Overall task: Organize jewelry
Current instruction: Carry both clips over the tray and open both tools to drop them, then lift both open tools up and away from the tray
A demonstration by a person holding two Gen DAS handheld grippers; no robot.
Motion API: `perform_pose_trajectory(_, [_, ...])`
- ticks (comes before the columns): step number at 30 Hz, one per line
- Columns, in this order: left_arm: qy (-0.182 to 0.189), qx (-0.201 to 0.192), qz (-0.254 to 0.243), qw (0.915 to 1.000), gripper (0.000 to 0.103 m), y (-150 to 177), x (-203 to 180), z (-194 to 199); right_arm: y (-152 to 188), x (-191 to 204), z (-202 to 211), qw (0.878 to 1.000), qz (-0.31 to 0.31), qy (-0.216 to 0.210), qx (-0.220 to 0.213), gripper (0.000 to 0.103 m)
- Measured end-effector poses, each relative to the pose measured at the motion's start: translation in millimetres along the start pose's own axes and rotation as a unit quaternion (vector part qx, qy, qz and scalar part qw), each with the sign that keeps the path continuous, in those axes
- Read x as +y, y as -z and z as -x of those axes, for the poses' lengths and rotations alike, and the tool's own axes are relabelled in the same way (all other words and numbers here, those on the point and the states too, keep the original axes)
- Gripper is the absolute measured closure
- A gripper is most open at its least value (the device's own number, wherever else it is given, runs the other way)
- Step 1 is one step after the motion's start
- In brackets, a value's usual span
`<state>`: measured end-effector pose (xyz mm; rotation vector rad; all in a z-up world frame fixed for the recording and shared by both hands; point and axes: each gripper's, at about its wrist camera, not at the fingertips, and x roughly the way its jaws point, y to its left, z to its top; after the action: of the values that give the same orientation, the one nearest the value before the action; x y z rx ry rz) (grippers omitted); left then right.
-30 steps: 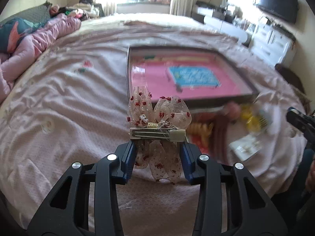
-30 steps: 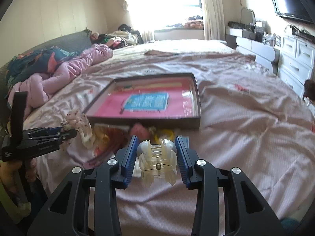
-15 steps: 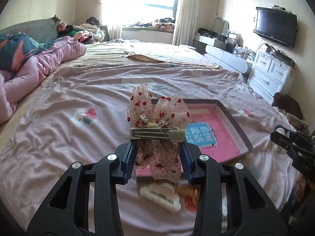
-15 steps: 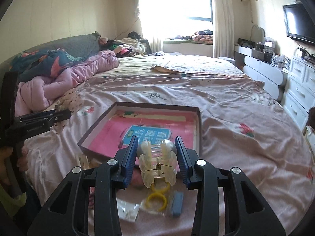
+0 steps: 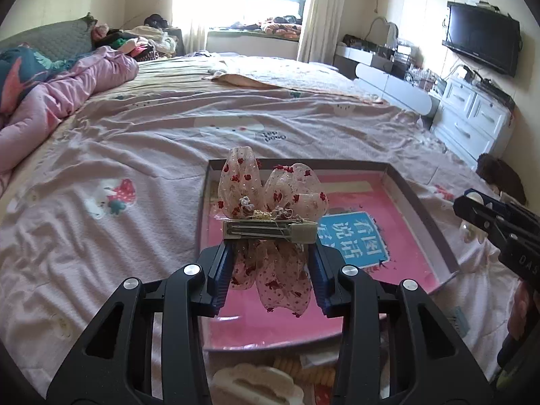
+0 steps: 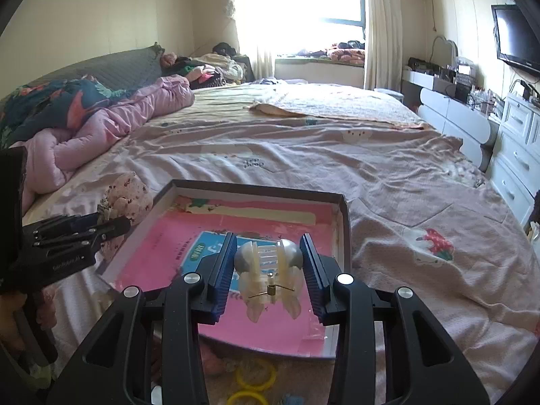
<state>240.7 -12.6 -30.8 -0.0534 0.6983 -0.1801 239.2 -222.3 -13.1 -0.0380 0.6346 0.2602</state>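
Note:
My left gripper (image 5: pixel 270 263) is shut on a sheer pink bow hair clip (image 5: pixel 270 202) with red dots and holds it above the near left part of the shallow pink box (image 5: pixel 418 199) on the bed. My right gripper (image 6: pixel 268 275) is shut on a cream claw hair clip (image 6: pixel 268 271) and holds it above the near right part of the same box (image 6: pixel 342 216). The left gripper with the bow also shows in the right wrist view (image 6: pixel 77 233). The right gripper shows in the left wrist view (image 5: pixel 496 219).
Loose items lie on the bedspread in front of the box: a cream claw clip (image 5: pixel 256 384), a yellow coil tie (image 5: pixel 303 369), yellow rings (image 6: pixel 254 374). A pink quilt (image 6: pixel 111 125) lies at the left. White drawers (image 5: pixel 472 118) stand at the right.
Both grippers have risen and moved forward over the box with their clips still held. The loose pile has dropped toward the bottom edge of both views.

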Motion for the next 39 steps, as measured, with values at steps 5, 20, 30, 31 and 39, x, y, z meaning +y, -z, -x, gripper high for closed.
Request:
perform_pose_trajectory(5, [-0.004, 0.027, -0.001, 0.9996, 0.071, 5, 3, -26, 11, -6, -23, 1.0, -0.002, -0.002, 0.022, 0.066])
perform_pose_trajectory(20, [-0.009, 0.06, 0.008, 0.9981, 0.056, 14, 7, -51, 36, -14, -61, 0.997, -0.011, 0.002, 0.076, 0.066])
perform_pose_trajectory(30, [-0.003, 0.043, 0.016, 0.999, 0.04, 11, 9, -31, 41, -16, -58, 0.997, -0.021, 0.008, 0.074, 0.055])
perform_pose_trajectory(31, [-0.003, 0.04, 0.016, 0.9991, 0.039, 10, 9, -28, 41, -16, -56, 0.997, -0.021, 0.009, 0.069, 0.053])
perform_pose_trajectory(39, [0.0, 0.001, 0.021, 0.9998, 0.029, 2, 9, 4, 37, -15, -25, 0.999, -0.024, 0.026, 0.025, 0.03])
